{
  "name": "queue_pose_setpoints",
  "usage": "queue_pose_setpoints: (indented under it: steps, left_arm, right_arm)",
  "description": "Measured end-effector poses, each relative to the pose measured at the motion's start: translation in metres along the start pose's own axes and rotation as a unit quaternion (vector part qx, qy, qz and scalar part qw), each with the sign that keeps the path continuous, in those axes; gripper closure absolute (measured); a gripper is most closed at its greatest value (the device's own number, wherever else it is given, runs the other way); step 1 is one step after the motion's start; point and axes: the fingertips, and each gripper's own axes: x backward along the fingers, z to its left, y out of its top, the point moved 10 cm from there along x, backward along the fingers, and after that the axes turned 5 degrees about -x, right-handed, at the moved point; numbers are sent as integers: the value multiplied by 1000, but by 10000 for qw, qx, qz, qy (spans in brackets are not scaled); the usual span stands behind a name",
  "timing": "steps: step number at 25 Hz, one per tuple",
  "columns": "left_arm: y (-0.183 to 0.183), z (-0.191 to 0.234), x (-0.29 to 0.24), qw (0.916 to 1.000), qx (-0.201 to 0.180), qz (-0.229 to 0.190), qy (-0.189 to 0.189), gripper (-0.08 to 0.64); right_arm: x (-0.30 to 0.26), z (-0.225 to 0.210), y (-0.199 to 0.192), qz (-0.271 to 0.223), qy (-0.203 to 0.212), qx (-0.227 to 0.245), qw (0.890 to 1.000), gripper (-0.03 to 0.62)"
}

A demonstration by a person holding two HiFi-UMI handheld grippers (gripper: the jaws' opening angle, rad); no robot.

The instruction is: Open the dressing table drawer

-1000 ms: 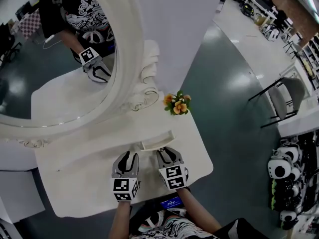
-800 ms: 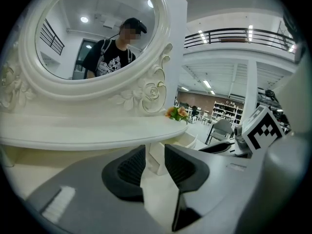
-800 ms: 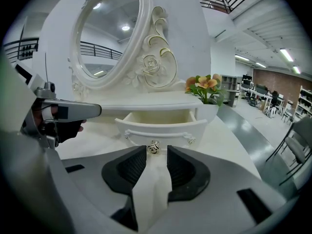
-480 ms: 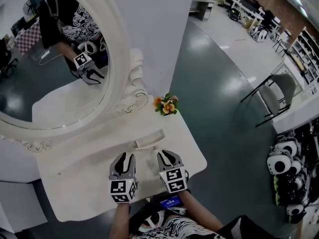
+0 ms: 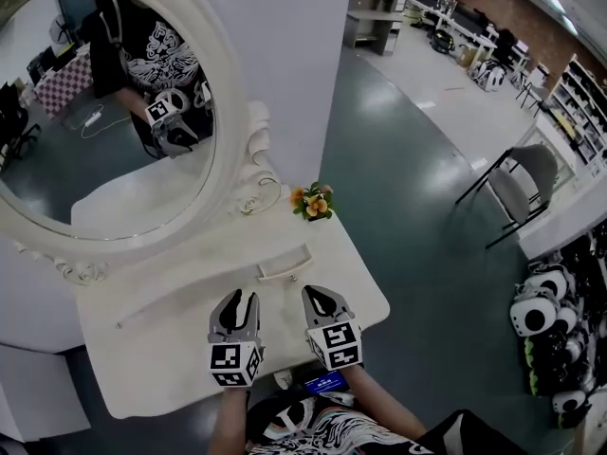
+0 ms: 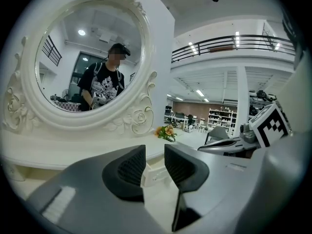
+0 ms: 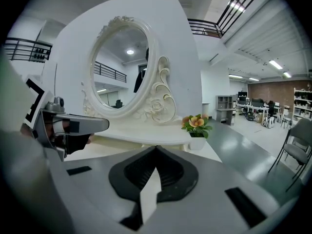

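Note:
The white dressing table point(image 5: 161, 349) stands under an oval mirror point(image 5: 104, 131). Its small drawer front with a curved handle point(image 5: 283, 263) sits in the ledge below the mirror; I cannot tell how far out it stands. Both grippers hover over the tabletop on the near side of the handle, touching nothing. My left gripper point(image 5: 237, 303) is open and empty; through its gap the handle point(image 6: 155, 173) shows further off. My right gripper point(image 5: 322, 301) is shut on nothing, its pads point(image 7: 168, 167) meeting at the tips.
A small pot of orange flowers point(image 5: 313, 202) stands on the table's far right corner. The table's right edge drops to a dark green floor point(image 5: 408, 159). A grey chair point(image 5: 526, 183) and shelves of white-and-black gear point(image 5: 536, 316) stand further right.
The right gripper's jaws have closed. Both grippers have drawn back from the drawer handle towards me and risen; the gap to the handle has widened.

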Motion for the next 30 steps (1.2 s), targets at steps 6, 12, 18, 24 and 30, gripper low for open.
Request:
queue_pose_setpoints:
  steps: [6, 12, 18, 24, 30]
  left_arm:
    - [2, -6, 5, 10000, -44, -64, -26, 448]
    - [1, -5, 5, 10000, -21, -78, -14, 456]
    - [-1, -6, 2, 10000, 4, -47, -72, 459]
    - [-6, -4, -2, 10000, 35, 24, -87, 476]
    - [-6, -3, -4, 9999, 62, 55, -101, 476]
  right_arm:
    - [11, 0, 2, -17, -94, 113, 9999, 591]
    - [11, 2, 0, 39, -114, 194, 9997, 591]
    - [9, 2, -1, 93, -154, 211, 9996, 591]
    - [5, 1, -5, 229, -217, 247, 9992, 591]
    - [4, 0, -5, 272, -235, 223, 9991, 591]
